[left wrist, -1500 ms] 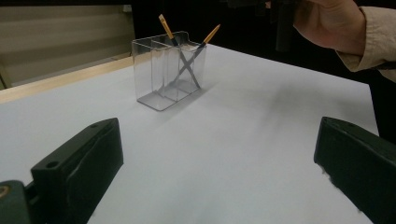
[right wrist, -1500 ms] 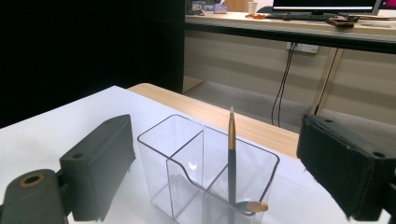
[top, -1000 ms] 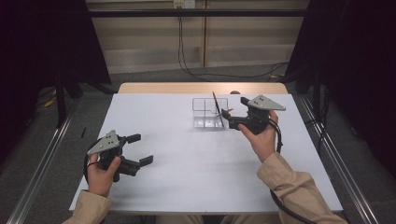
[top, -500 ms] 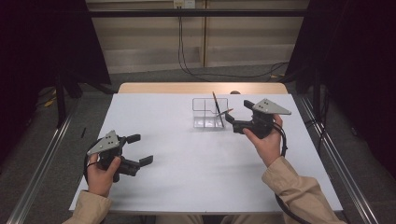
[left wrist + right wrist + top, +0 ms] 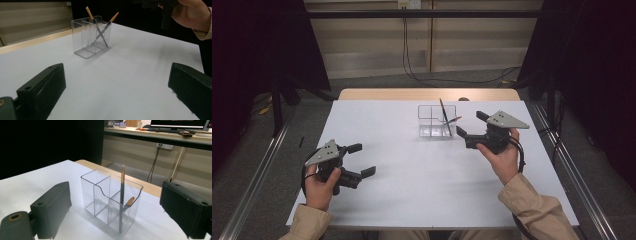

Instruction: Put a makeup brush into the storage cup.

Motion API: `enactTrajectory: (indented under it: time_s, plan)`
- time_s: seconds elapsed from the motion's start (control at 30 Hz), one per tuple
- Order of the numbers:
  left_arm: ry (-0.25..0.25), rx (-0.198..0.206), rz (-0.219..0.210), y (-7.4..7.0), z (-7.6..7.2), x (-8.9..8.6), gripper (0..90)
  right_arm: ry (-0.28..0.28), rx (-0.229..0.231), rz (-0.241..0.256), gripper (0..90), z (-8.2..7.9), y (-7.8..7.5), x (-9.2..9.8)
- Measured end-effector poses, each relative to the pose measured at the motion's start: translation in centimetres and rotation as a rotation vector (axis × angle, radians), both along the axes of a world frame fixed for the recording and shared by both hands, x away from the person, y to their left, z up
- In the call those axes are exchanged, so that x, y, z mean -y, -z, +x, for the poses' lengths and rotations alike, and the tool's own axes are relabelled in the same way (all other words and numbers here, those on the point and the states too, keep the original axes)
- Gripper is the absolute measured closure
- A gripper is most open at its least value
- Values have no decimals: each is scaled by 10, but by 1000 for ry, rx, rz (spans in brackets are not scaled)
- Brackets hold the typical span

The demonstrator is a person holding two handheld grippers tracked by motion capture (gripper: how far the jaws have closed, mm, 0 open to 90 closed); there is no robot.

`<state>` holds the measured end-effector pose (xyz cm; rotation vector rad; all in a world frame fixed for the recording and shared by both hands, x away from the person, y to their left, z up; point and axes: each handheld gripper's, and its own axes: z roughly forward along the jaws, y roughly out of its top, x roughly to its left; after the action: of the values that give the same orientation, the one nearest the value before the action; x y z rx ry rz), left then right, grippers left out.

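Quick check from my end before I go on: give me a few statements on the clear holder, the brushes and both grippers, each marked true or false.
1. Two brushes stand in the clear holder. True: one brush is nearly upright, the other brush leans, and in the left gripper view they cross.
2. The right gripper is shut on a brush. False: its jaws stand open and empty, beside the holder.
3. The left gripper is open, apart from the holder. True.
4. The brushes lie flat on the white table. False: both stand in the holder.
5. Both brushes share one end compartment. True: the other compartments look empty.
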<state>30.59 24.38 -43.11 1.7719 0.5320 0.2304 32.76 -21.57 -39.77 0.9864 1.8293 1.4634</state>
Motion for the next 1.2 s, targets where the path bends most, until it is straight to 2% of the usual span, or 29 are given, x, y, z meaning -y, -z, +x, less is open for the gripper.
enactTrajectory:
  time_s: [0.2, 0.63, 1.2]
  plan:
    - [3, 0, 4, 0, 0, 0, 12, -24, 7, -15, 95, -6, 0, 0]
    - [1, 5, 5, -1, 0, -2, 12, -50, -5, -15, 86, -13, 7, 3]
    - [-1, 3, 8, -1, -1, -1, 12, -55, 1, -15, 80, -25, 12, 14]
